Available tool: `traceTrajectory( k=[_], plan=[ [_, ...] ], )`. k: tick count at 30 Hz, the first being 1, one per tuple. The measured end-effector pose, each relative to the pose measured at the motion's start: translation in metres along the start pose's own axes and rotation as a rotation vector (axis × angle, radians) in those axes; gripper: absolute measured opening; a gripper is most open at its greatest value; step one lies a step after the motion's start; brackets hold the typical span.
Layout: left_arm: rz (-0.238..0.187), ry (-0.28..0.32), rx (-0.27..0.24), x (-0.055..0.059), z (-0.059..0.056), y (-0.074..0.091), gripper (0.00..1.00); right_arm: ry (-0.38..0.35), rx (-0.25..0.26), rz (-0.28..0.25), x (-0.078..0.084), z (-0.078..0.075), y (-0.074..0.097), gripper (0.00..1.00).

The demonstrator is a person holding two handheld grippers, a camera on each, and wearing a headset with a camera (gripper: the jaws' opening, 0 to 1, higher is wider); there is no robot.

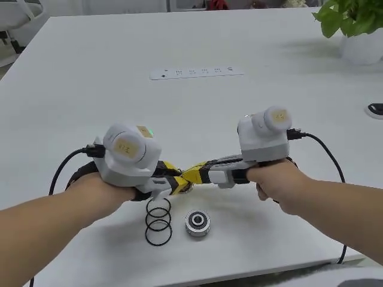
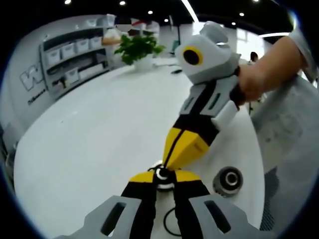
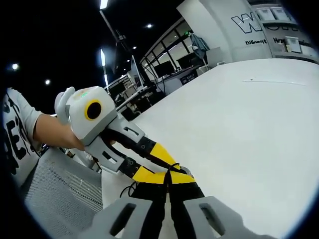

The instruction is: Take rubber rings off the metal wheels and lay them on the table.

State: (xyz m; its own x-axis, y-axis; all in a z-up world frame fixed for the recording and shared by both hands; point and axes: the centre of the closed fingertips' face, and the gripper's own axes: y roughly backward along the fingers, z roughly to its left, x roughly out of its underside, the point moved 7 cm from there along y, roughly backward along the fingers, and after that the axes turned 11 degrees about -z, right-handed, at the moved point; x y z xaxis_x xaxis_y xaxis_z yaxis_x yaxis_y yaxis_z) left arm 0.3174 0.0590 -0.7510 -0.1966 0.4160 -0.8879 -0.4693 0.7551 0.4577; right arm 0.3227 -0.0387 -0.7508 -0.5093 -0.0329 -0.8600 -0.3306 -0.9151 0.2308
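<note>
White surface (image 1: 119,78) is mostly bare, and we work at its near edge, so stripped parts get dropped right below the tools. The two tools meet nose to nose over that edge, left one coming in from the left, right one from the right. We read that as a hold-and-peel setup, one side fixing the part while the other works on it. The left claw (image 2: 163,178) is clamped on a metal wheel (image 2: 162,174), yellow tips either side of it, holding it just above the surface. The right claw (image 3: 168,175) has its jaws together, tips at that wheel's rim. Whether they have the rubber nipped, we cannot tell. A second wheel (image 1: 197,222) lies flat on the surface near and slightly right of the tools; it looks bare, so we judge it finished. Just left of it, three black rubber rings (image 1: 158,221) lie flat in a short row running near to far, touching or overlapping. Stacking them there keeps done rings apart from the wheel in hand.
</note>
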Motion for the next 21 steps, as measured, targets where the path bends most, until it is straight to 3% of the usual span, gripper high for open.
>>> traceTrajectory(
  k=[13, 21],
  plan=[
    [-0.001, -0.009, 0.0, 0.0, -0.002, 0.002, 0.14, 0.022, 0.015, -0.003, 0.0, -0.003, 0.002, 0.0],
    [-0.037, -0.006, 0.039, -0.007, -0.007, 0.01, 0.22, 0.015, 0.014, -0.007, 0.0, -0.003, 0.003, 0.0]
  ],
)
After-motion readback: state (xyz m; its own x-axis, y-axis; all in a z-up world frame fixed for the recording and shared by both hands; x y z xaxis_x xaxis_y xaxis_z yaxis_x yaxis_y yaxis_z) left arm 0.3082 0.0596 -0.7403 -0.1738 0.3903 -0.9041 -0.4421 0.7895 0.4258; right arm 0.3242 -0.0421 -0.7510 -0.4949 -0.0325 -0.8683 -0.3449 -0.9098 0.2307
